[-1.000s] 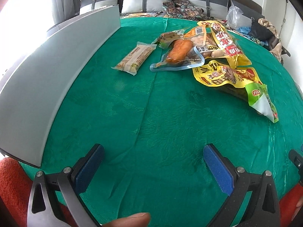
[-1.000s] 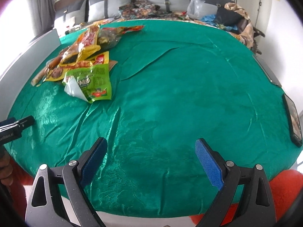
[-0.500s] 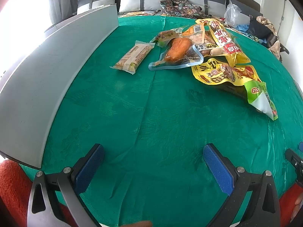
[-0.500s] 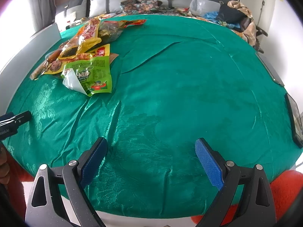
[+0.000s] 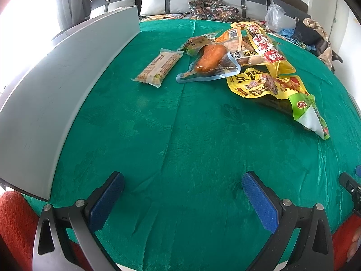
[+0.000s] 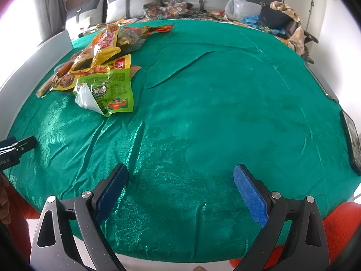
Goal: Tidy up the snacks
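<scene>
Both sets of tongs hang low over the near edge of the table with nothing in them. The left gripper (image 5: pixel 182 186) is spread wide, blue pads well apart, and the right gripper (image 6: pixel 180 180) is spread just as wide over bare green tablecloth (image 6: pixel 214 113).

The snacks sit well ahead of both, bunched at the far left of the table. A wrapped biscuit bar (image 5: pixel 158 67) lies alone, nearest the grey panel (image 5: pixel 67 79) along the left side. Just right of it is a clear pouch holding a chicken drumstick (image 5: pixel 209 58), tucked partly under a heap of yellow bags (image 5: pixel 264 81), with a green snack bag (image 6: pixel 110 92) lying at the near end of the heap.

The trouble I'd expect is in that heap. The bags overlap, so a pinch on one edge may drag its neighbours along or slide off the glossy film. The cloth is loose and wrinkled too; tongs coming in flat could nip a fold with the packet and pull the whole pile askew.
</scene>
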The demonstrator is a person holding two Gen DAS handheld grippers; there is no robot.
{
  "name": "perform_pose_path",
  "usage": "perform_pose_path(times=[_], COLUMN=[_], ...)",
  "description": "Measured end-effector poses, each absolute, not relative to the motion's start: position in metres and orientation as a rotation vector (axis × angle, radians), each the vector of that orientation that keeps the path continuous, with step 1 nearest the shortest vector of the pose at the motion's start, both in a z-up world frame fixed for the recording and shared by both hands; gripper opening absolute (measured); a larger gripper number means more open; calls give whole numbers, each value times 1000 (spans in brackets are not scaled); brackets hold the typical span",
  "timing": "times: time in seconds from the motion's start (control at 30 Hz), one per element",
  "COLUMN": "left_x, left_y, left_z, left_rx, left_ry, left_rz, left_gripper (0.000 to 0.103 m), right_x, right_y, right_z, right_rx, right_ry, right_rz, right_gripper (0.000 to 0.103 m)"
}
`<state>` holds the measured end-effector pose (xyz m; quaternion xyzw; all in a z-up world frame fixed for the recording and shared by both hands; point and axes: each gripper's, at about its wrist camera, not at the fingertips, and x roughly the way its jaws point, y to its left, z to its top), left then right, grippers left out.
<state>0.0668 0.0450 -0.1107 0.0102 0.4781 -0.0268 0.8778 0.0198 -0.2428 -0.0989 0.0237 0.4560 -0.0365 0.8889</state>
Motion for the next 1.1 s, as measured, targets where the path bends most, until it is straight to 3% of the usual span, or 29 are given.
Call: perform_pose_path(times=[1.1], left_x=[68], left_y=[46], left_z=[-111], left_rx=[24], left_ry=[1000], left_rz=[-63], left_gripper=[103], right_x=[17], right_y=[-243], right_z=[-99], right_rx=[53], right_ry=[925], right_rz=[-91], right_gripper=[97])
